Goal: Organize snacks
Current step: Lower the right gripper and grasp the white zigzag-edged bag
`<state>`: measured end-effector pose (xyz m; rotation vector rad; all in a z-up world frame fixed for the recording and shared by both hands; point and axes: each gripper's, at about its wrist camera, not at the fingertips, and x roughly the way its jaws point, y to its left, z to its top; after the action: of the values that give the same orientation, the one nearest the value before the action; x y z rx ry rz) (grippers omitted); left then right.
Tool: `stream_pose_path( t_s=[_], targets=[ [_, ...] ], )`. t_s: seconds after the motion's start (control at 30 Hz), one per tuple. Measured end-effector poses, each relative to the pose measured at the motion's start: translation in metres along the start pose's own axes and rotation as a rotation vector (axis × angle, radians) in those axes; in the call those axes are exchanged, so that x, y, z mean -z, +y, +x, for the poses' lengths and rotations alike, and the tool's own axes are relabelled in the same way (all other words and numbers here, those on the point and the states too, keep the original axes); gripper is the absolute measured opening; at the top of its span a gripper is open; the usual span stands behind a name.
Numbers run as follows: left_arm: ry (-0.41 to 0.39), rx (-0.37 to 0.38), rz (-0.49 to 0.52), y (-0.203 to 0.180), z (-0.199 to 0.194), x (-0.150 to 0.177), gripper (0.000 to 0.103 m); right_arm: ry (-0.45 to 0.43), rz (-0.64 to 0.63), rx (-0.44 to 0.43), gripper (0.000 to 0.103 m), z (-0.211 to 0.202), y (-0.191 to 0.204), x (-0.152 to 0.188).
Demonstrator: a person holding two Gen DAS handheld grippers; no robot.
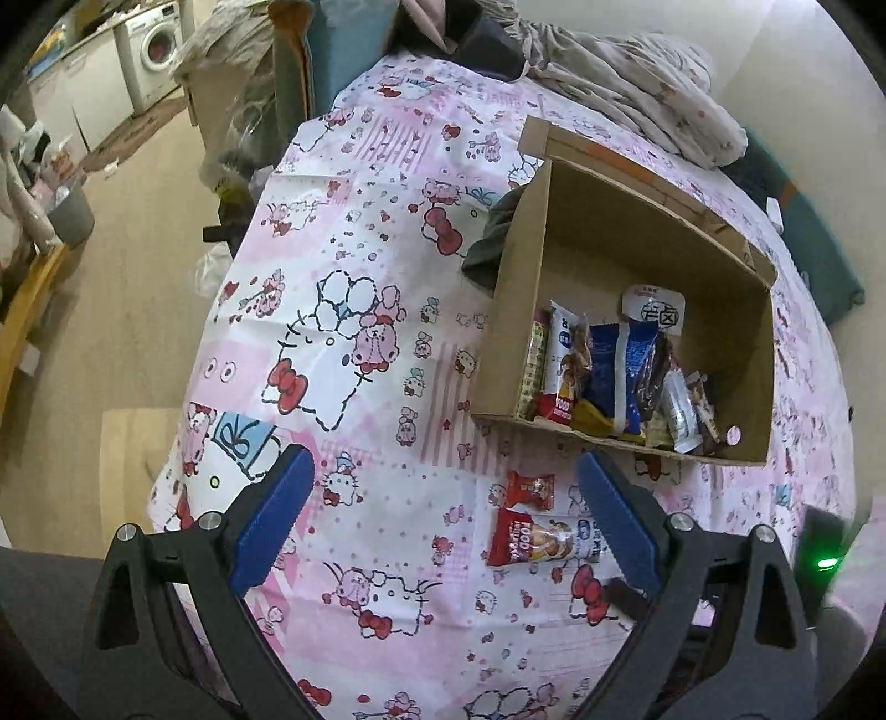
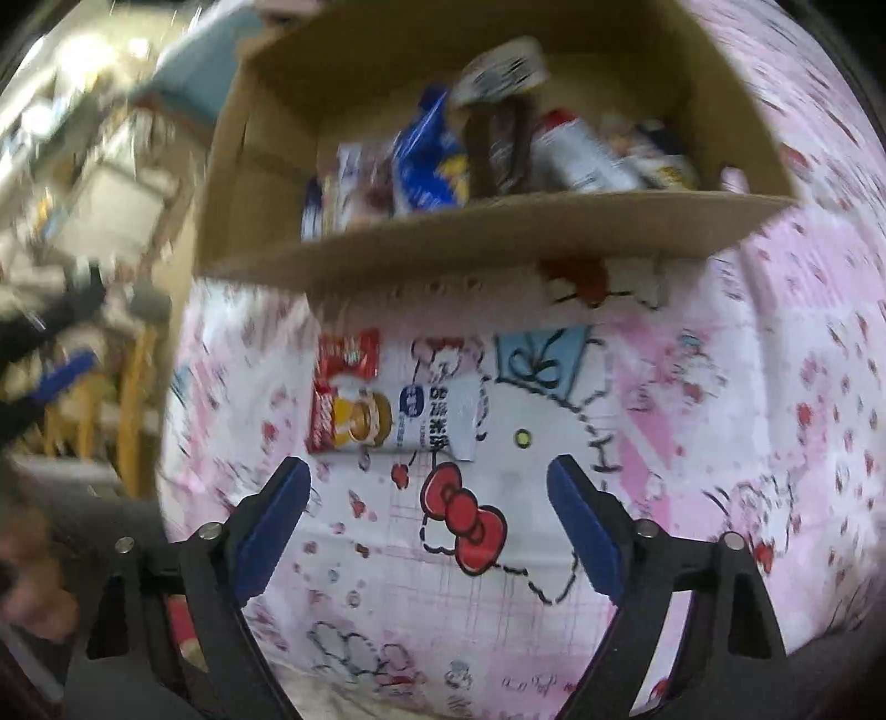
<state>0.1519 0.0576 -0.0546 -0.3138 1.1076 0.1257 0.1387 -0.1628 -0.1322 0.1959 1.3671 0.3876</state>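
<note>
An open cardboard box (image 1: pixel 515 332) (image 2: pixel 498 238) stands on the table with several snack packets (image 1: pixel 609 376) (image 2: pixel 432 160) upright inside. In front of the box lie a small red packet (image 1: pixel 530 490) (image 2: pixel 350 354) and, touching it, a longer red-and-white packet (image 1: pixel 545 540) (image 2: pixel 387 418). My left gripper (image 1: pixel 443 465) is open and empty, and both packets lie just inside its right finger. My right gripper (image 2: pixel 427 471) is open above the cloth with nothing between its fingers. The long packet lies just beyond its left fingertip. The right wrist view is blurred.
A pink cartoon-print cloth (image 1: pixel 360 277) covers the table, whose left edge drops to the floor. A dark cloth (image 1: pixel 493 238) rests against the box's left wall. Bundled fabric (image 1: pixel 637 94) lies behind the box. A washing machine (image 1: pixel 158 50) stands far left.
</note>
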Motion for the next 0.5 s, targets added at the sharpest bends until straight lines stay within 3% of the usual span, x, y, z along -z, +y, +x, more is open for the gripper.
stream_pose_path(
  t_s=[0.17,0.23,0.3,0.4,0.5],
  targets=[
    [0.009,0.019,-0.039,0.005,0.000,-0.004,0.095,0.023,0.082,-0.017,0.091,0.020,0.001,-0.018],
    [0.011,0.026,-0.057,0.008,-0.001,-0.005,0.095,0.029,0.126,-0.005,0.103,0.026,0.002,-0.022],
    [0.011,0.031,-0.070,0.010,0.000,-0.007,0.095,0.054,0.154,0.042,0.103,0.038,0.008,-0.026],
    [0.011,0.029,-0.076,0.010,0.000,-0.009,0.095,0.160,0.113,0.110,0.103,0.065,0.024,-0.030],
    [0.014,0.029,-0.077,0.010,0.001,-0.009,0.095,0.151,0.021,0.211,0.103,0.074,0.043,-0.032]
  ],
)
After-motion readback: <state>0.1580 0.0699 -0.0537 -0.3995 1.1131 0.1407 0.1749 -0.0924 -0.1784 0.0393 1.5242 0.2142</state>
